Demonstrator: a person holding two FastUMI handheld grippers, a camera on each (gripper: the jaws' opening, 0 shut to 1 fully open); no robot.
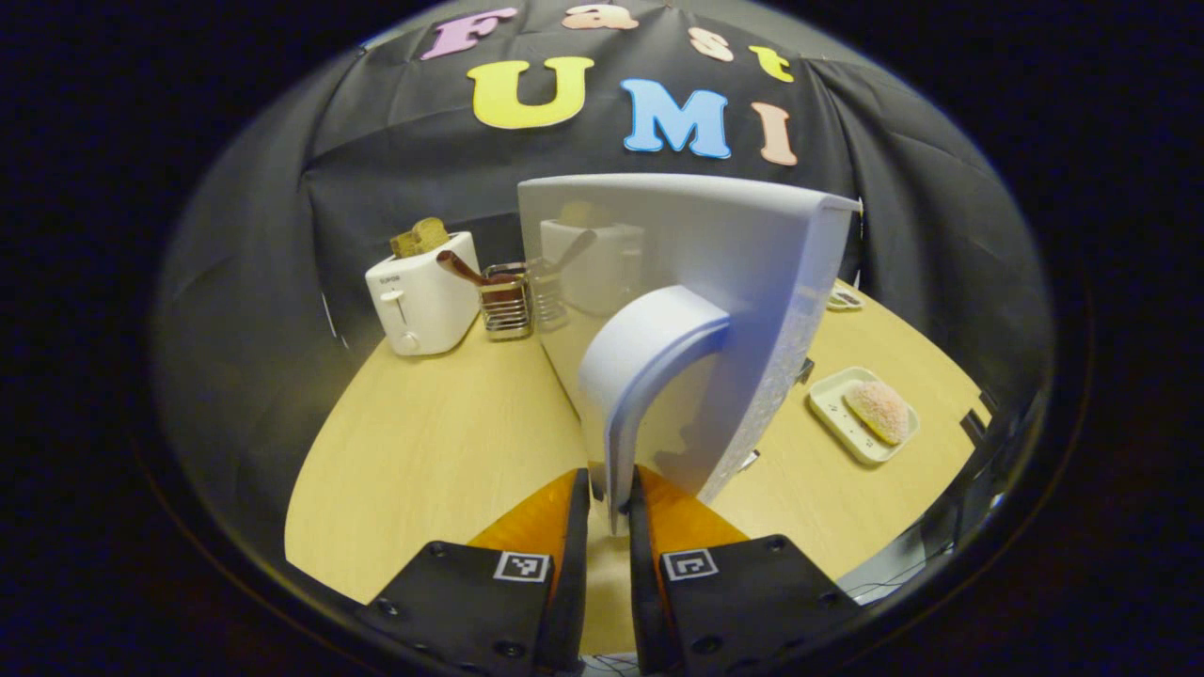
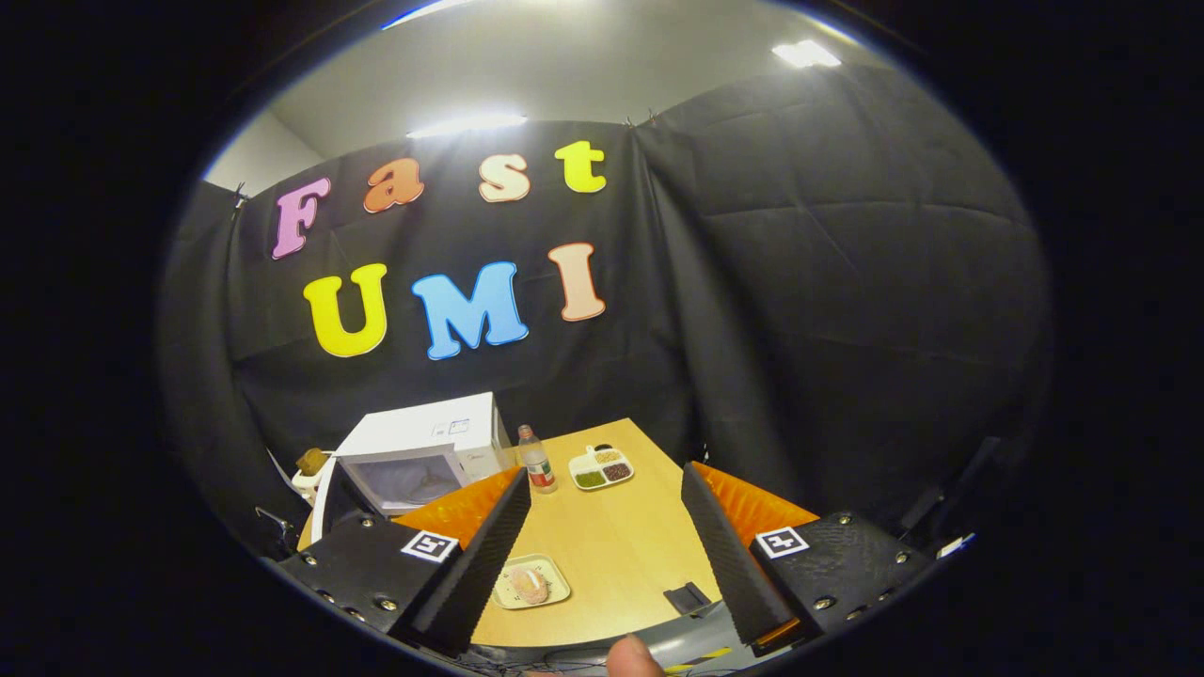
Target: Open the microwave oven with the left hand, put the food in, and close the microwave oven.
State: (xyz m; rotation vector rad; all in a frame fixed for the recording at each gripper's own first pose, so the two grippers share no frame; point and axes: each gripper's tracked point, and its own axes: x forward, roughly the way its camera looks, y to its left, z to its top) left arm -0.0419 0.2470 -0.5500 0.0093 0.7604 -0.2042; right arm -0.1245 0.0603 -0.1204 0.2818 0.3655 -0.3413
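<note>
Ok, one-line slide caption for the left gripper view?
Left gripper shut on the microwave door handle, door swung open; food on its tray waits on the table.

You can make out small grey lettering on the toaster (image 1: 425, 293) front, too small to read; nothing else legible.

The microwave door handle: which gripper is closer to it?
Left. The left gripper is clamped on the door handle. The right gripper hangs open, away from the microwave.
</note>
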